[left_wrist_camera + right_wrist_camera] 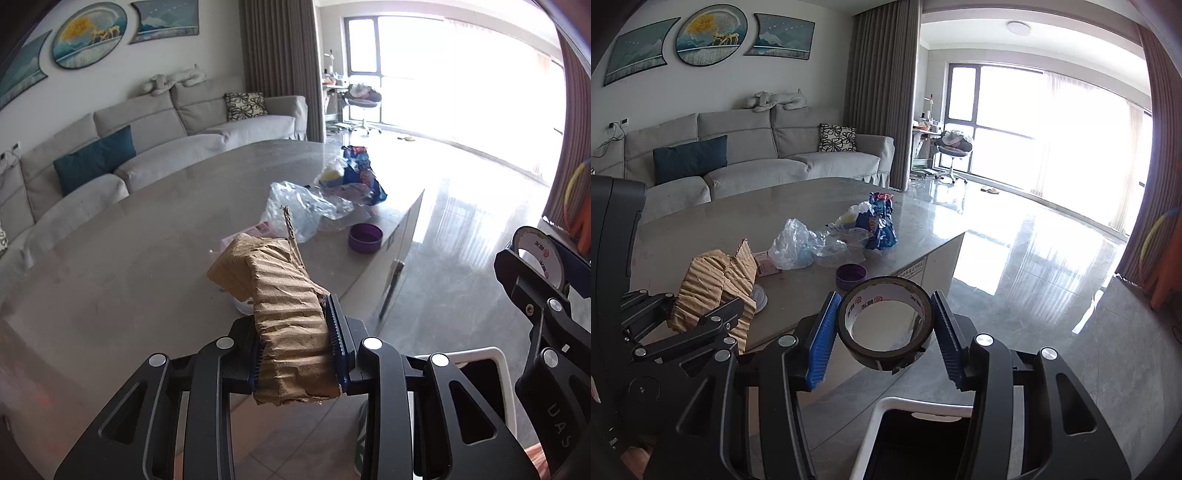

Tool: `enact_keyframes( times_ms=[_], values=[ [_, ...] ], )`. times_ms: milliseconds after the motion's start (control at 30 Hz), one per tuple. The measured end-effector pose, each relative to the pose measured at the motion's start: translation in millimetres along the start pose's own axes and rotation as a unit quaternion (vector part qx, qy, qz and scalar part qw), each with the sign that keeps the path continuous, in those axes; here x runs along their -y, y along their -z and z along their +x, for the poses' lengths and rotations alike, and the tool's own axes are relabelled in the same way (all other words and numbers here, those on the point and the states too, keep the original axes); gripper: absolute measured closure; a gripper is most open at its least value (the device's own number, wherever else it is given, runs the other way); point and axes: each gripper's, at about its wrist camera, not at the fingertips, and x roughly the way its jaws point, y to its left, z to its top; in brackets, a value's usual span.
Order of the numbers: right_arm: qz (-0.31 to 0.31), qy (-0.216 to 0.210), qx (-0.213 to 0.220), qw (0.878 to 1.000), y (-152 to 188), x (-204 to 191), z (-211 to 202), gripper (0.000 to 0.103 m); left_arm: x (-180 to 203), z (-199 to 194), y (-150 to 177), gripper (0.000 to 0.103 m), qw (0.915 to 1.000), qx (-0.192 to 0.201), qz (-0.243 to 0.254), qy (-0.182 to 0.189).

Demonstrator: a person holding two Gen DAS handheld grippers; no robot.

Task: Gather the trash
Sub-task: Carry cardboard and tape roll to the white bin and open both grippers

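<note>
Gripping a crumpled piece of brown corrugated cardboard [284,310], the left gripper [295,328] had both ribbed pads pressed against its sides, and the piece stuck up and forward over the near edge of the grey table [110,266]. In the right wrist view the same cardboard [713,284] showed at the left, clamped in the left gripper [701,314].

The right gripper [886,321] was closed on a roll of dark tape [886,314], the blue-ribbed pads touching the roll on either side, with its hollow core facing the camera. The roll hung off the table's near edge, above a white-rimmed bin [916,410] with a dark inside. From the left wrist the tape [541,254] appeared at the right edge, between the right gripper's [535,273] fingers.

Farther back on the table lay a crumpled clear plastic bag [798,247], a blue snack wrapper [881,221] standing beside it, and a purple lid [851,275] near the table's right edge. A pink-and-white carton [766,266] lay just beside the plastic bag, and something white and round [760,295], possibly a cup or lid, sat half hidden behind the cardboard. A grey sofa [757,155] stood beyond the table.
</note>
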Motion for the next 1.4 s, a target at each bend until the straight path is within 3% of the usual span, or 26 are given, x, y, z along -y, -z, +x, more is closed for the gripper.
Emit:
enact_keyframes(
  times_ms=[400, 700, 767, 800, 833, 933, 1067, 1300, 1400],
  values=[
    [0.045, 0.073, -0.041, 0.995, 50.6, 80.1, -14.2, 0.052, 117.4, -2.8, 33.0, 0.071, 0.9943, -0.056, 0.052, 0.074],
    [0.065, 0.103, -0.059, 0.991, 74.4, 113.2, -16.6, 0.052, 159.9, 13.0, 60.1, 0.07, 0.9841, -0.11, 0.094, 0.102],
    [0.067, 0.106, -0.061, 0.99, 76.3, 116.4, -14.4, 0.052, 164.4, 15.8, 62.3, 0.067, 0.9815, -0.123, 0.099, 0.109],
    [0.067, 0.107, -0.062, 0.99, 77.5, 117.7, -12.3, 0.052, 166.7, 17.9, 62.4, 0.058, 0.9806, -0.125, 0.103, 0.11],
    [0.067, 0.108, -0.063, 0.99, 78.3, 118.4, -11.3, 0.052, 168.2, 17.7, 62.4, 0.043, 0.9806, -0.123, 0.109, 0.107],
    [0.068, 0.11, -0.063, 0.99, 78.7, 119.3, -10.4, 0.052, 167.1, 11.6, 59.9, 0.017, 0.984, -0.097, 0.116, 0.094],
    [0.067, 0.11, -0.061, 0.99, 78.8, 120.2, -12.3, 0.052, 162.3, 7.0, 53.9, 0.008, 0.9877, -0.075, 0.116, 0.074],
    [0.07, 0.1, -0.063, 0.991, 79.3, 116.5, -12.3, 0.052, 144.2, 0.9, 44.2, 0.007, 0.9917, -0.05, 0.103, 0.059],
    [0.085, 0.087, -0.07, 0.99, 80.0, 113.1, -5.4, 0.052, 131.5, 0.5, 41.3, 0.006, 0.9932, -0.039, 0.104, 0.036]
  ],
)
